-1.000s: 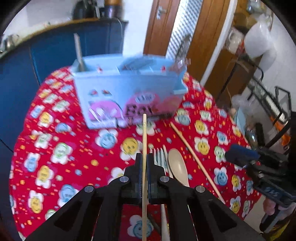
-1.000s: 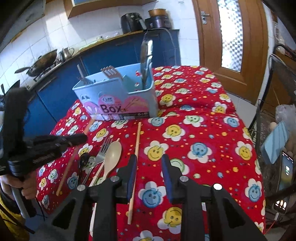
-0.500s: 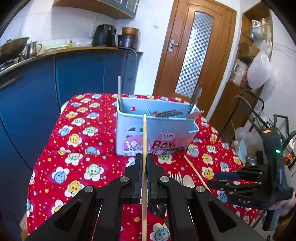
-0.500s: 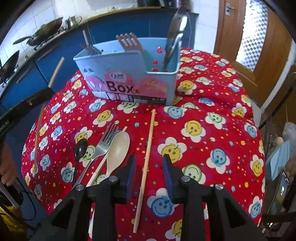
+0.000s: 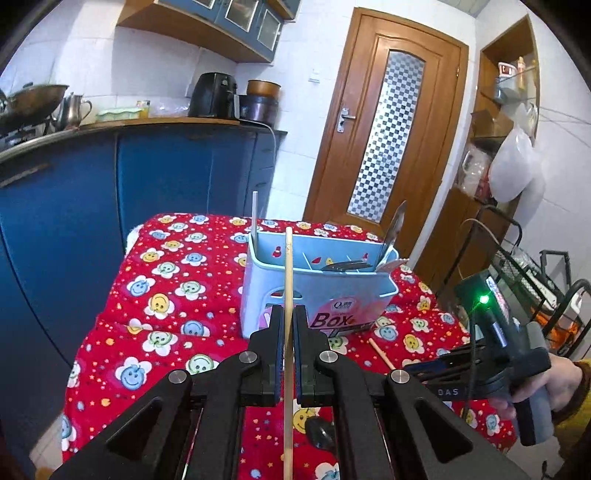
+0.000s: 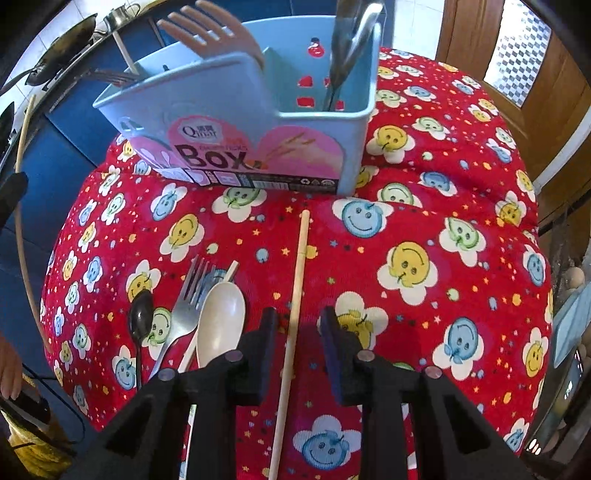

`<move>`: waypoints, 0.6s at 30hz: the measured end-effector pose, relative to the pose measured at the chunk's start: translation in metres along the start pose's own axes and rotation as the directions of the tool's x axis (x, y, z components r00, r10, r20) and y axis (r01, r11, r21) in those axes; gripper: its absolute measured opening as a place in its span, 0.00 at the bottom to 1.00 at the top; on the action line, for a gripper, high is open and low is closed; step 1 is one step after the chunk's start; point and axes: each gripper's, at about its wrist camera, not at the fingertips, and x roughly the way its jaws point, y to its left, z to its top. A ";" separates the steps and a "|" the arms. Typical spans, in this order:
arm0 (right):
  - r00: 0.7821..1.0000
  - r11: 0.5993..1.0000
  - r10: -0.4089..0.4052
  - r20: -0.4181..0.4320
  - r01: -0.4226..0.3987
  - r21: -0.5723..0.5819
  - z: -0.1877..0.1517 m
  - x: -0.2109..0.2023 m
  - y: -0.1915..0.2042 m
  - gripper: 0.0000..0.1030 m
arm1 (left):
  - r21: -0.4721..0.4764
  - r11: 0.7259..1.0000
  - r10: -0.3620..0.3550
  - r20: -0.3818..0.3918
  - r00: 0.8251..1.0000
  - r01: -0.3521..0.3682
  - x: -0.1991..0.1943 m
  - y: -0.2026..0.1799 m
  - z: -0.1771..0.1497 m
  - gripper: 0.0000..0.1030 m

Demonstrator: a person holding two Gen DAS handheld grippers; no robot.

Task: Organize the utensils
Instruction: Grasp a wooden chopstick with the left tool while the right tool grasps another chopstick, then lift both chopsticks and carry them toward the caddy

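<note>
The left gripper (image 5: 289, 325) is clamped on a chopstick (image 5: 288, 295), which runs straight out between its pads and ends, in the left wrist view, in front of the near left corner of the box (image 5: 317, 284). The right gripper (image 6: 298, 332) points steeply down at the table; its jaws are closing, set a little apart on either side of a second chopstick (image 6: 298, 273) that lies flat on the red cloth (image 6: 406, 229), and the pads do not touch it. That chopstick's far tip lies just short of the box's front wall, where the label reads "Box". Left of it on the cloth lie a cream spoon (image 6: 221, 325), a metal fork (image 6: 186, 295) and a small dark spoon (image 6: 141, 314), close together, with another pale stick (image 6: 210, 314) partly under the cream spoon. The box is light blue with inner dividers and stands on the cloth; a tan fork (image 6: 214, 33) rises from its left part and metal utensils (image 6: 347, 48) lean in its right compartment. In the left wrist view a hand (image 5: 561, 384) holds the right gripper's handle at the right edge. Behind the table are blue cabinets (image 5: 110, 192) and a wooden door (image 5: 388, 140).
</note>
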 end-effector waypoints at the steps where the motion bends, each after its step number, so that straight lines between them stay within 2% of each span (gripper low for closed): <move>1: 1.000 1.000 0.004 -0.008 -0.004 -0.003 0.002 0.001 -0.001 0.28 | -0.007 1.000 -0.005 -0.004 1.000 0.005 0.001 0.001 0.000 0.04; 3: 1.000 1.000 0.010 -0.021 -0.010 -0.002 0.004 0.002 -0.001 0.27 | -0.023 1.000 -0.012 -0.009 1.000 0.012 0.002 0.004 0.001 0.04; 5: 1.000 1.000 0.004 -0.030 -0.004 -0.011 0.007 0.003 0.000 0.21 | -0.036 0.999 -0.014 -0.006 1.000 0.014 0.002 0.006 0.003 0.04; 6: 1.000 1.000 -0.005 -0.028 0.004 -0.015 0.008 0.004 0.001 0.11 | -0.041 0.999 -0.013 -0.002 1.000 0.013 0.002 0.007 0.004 0.04; 7: 1.000 1.000 -0.019 -0.021 0.018 -0.016 0.008 0.004 0.001 0.08 | -0.044 0.999 -0.012 0.003 1.000 0.012 0.001 0.008 0.005 0.04; 11: 1.000 1.000 0.014 0.015 -0.014 0.005 0.002 0.001 -0.002 0.06 | -0.043 0.999 -0.006 0.025 1.000 0.007 -0.002 0.007 0.010 0.04; 13: 0.996 0.998 0.064 0.064 -0.065 0.019 -0.007 -0.007 -0.007 0.06 | -0.042 0.999 -0.002 0.036 0.999 0.003 -0.003 0.006 0.013 0.04; 15: 0.989 0.997 0.068 0.135 -0.071 0.013 -0.016 -0.016 -0.007 0.06 | -0.044 0.999 0.000 0.051 0.999 0.003 -0.005 0.005 0.015 0.04; 18: 0.962 0.994 0.100 0.256 -0.110 0.027 -0.032 -0.034 -0.010 0.06 | -0.054 0.999 -0.002 0.075 0.997 0.006 -0.006 0.006 0.019 0.04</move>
